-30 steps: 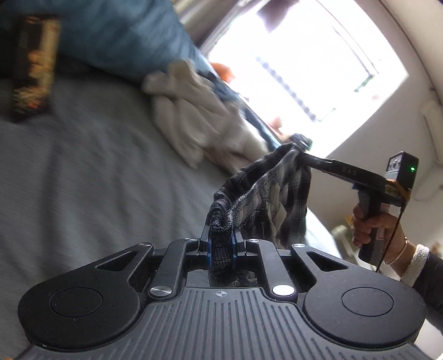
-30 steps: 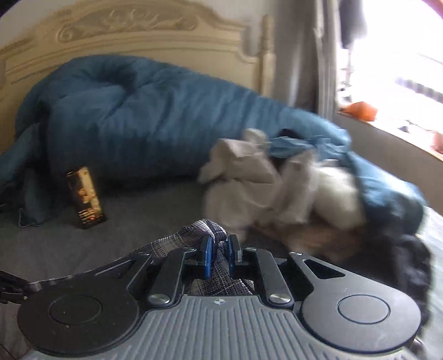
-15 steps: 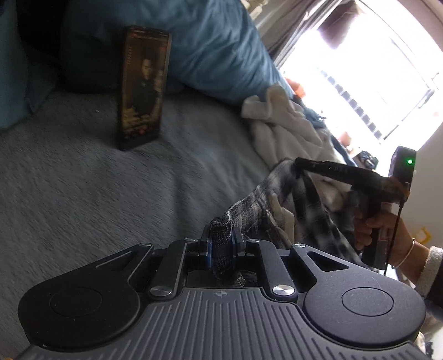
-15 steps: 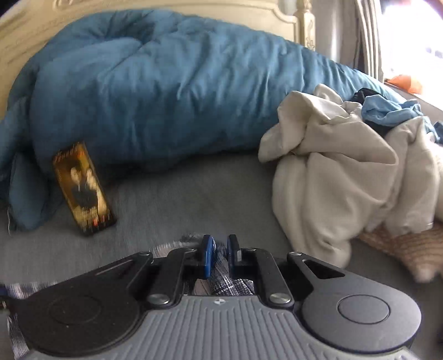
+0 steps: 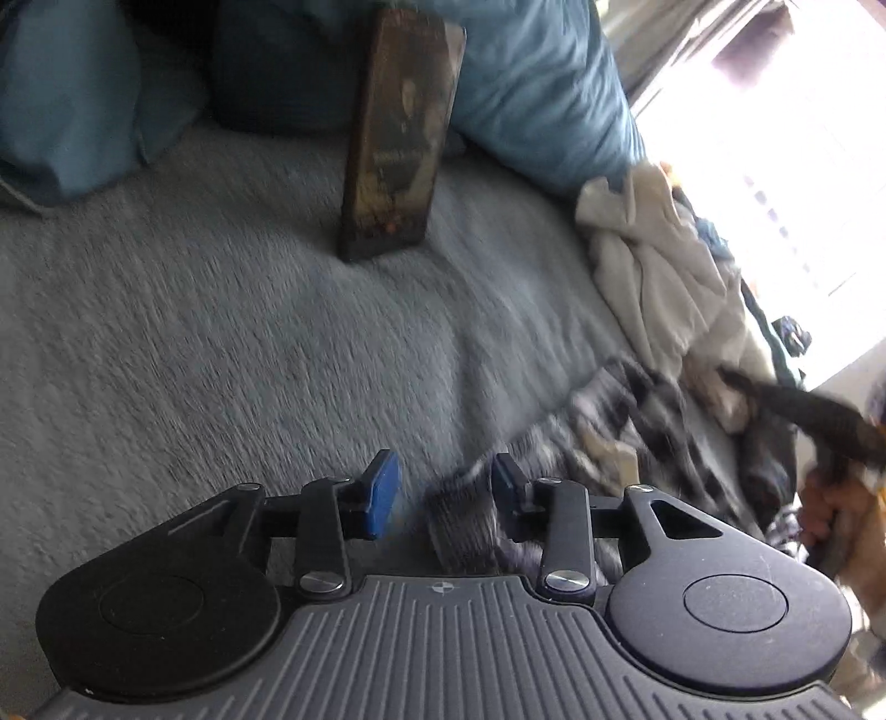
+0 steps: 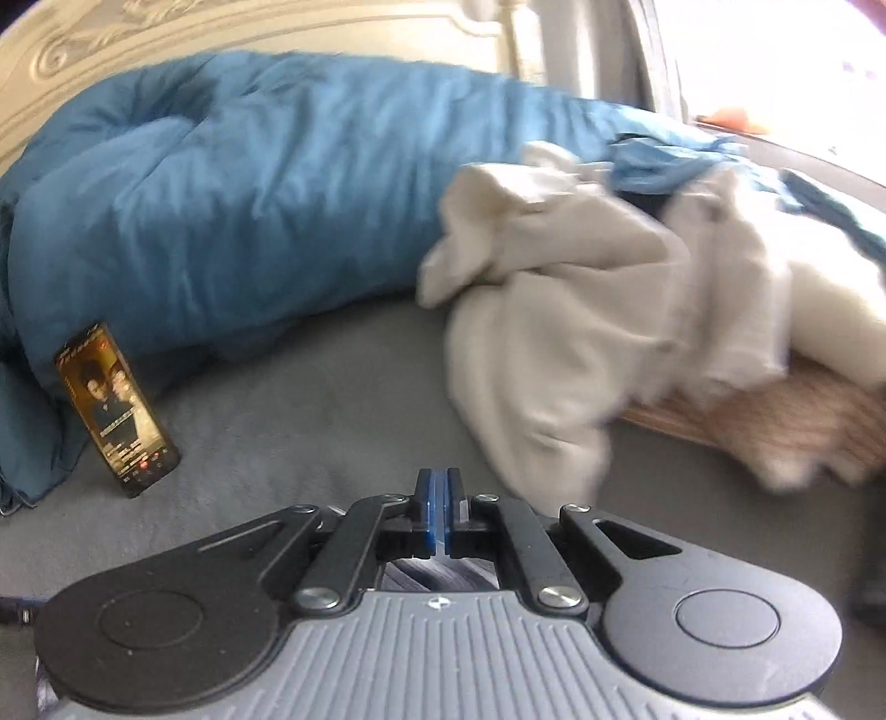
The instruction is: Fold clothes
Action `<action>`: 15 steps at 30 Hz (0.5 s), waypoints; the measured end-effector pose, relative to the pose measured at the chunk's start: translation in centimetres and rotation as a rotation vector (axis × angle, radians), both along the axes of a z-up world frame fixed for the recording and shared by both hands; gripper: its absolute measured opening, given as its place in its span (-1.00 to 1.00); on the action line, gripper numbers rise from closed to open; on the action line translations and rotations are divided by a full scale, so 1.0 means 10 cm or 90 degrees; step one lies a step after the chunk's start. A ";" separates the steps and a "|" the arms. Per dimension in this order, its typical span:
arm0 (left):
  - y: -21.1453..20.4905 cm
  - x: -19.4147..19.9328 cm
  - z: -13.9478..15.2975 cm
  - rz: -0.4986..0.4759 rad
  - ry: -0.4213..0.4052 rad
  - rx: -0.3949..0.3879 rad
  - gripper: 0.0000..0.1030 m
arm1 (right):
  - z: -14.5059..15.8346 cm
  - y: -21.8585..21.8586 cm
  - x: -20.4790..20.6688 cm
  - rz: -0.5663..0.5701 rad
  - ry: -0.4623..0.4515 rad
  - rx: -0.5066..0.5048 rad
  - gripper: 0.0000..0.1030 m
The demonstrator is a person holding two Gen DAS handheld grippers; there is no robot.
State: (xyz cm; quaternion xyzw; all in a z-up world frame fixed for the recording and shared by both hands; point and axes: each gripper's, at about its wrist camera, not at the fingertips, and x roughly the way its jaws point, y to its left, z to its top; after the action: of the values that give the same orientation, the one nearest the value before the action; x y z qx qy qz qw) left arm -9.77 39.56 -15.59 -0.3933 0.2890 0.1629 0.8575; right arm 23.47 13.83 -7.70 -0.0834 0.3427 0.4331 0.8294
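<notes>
Left wrist view, left to right. A blue duvet [image 5: 83,111] lies bunched along the far edge of a grey bed sheet [image 5: 221,332]. A phone [image 5: 398,138] leans upright against the duvet, its lower end on the sheet and its screen lit. In the foreground the left gripper [image 5: 440,495] has its jaws apart; they have just been opening. The waistband of the plaid shorts [image 5: 626,421] lies between the blue pads [image 5: 382,493], close against the right-hand one and clear of the left-hand one, so nothing is clamped. The rest of the shorts trails to the right across the sheet, blurred. Beyond them sits a heap of cream clothes [image 5: 653,266], just beside the duvet's end. At the far right edge, the right gripper [image 5: 731,379] reaches in towards the shorts, with a hand [image 5: 825,509] on its grip; blur hides its tips here.

Right wrist view, left to right. The phone [image 6: 116,410] leans on the duvet [image 6: 249,183], which lies before a carved cream headboard [image 6: 166,27]. The right gripper [image 6: 437,512] has its blue pads pressed together; plaid cloth [image 6: 437,576] shows just behind them, under the gripper's linkage, but whether any is pinched cannot be told. To the right lies the cream clothes heap [image 6: 581,332], with a light blue garment [image 6: 659,160] on top and a tan knit [image 6: 786,426] under its right side.
</notes>
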 end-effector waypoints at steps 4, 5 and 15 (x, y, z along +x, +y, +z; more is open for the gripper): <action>-0.10 -0.01 0.19 -0.002 -0.019 0.064 -0.14 | 0.22 -0.65 0.04 -0.061 0.017 0.001 -0.92; -0.14 0.01 0.23 -0.010 -0.025 0.076 -0.10 | 0.28 -0.83 0.02 -0.079 0.021 0.002 -0.91; -0.89 0.46 0.56 -0.189 -0.092 0.106 0.02 | 0.44 -2.91 -0.75 -0.292 0.107 0.037 -0.41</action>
State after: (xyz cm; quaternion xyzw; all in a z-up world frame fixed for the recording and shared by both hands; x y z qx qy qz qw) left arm -5.21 30.70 -10.00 -0.2847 0.2672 0.0294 0.9202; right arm 16.01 -15.23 -3.32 0.0567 0.4075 0.2488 0.8768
